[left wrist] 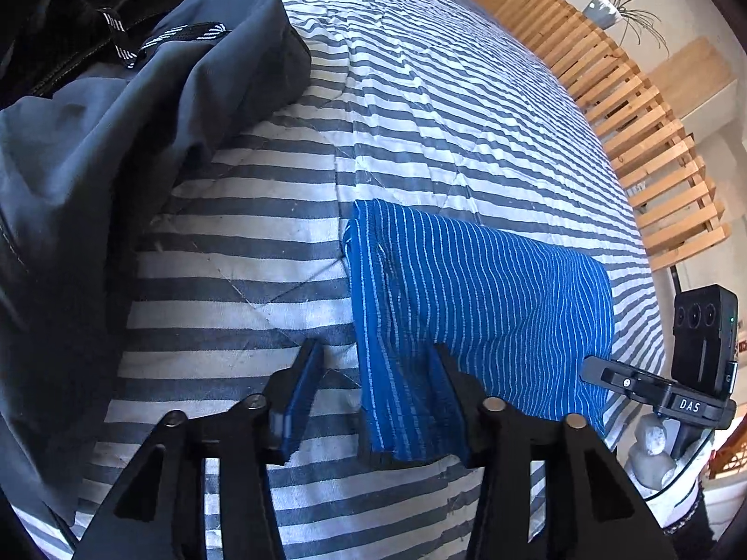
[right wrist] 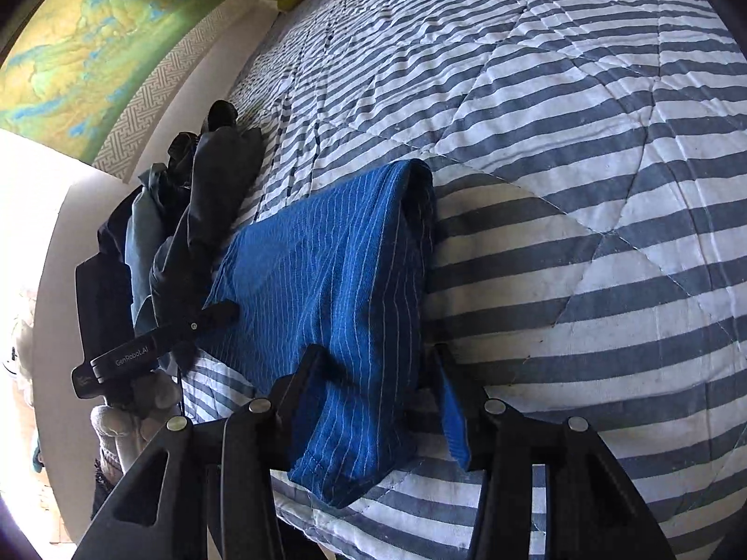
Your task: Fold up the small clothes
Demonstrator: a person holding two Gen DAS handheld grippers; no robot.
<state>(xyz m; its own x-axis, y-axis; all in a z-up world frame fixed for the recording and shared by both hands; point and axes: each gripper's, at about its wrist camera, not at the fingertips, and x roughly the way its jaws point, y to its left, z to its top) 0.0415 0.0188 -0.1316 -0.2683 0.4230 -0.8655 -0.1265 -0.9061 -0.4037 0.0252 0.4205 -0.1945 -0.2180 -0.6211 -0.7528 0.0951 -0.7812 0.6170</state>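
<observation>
My left gripper point(left wrist: 373, 401) has its jaws apart, one edge of the folded blue pinstriped garment point(left wrist: 490, 298) lying between them on the striped quilt point(left wrist: 420, 93). My right gripper point(right wrist: 373, 396) straddles the opposite edge, jaws apart too. Dark grey clothes point(left wrist: 116, 140) lie beyond my left jaws.

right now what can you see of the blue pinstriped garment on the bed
The blue garment is woven-looking cloth with thin pale pinstripes, folded into a rough rectangle of several layers, with a stitched hem at one corner. It lies flat on the striped quilt. The left gripper straddles one edge and the right gripper the other, jaws parted, not clamped.
</observation>
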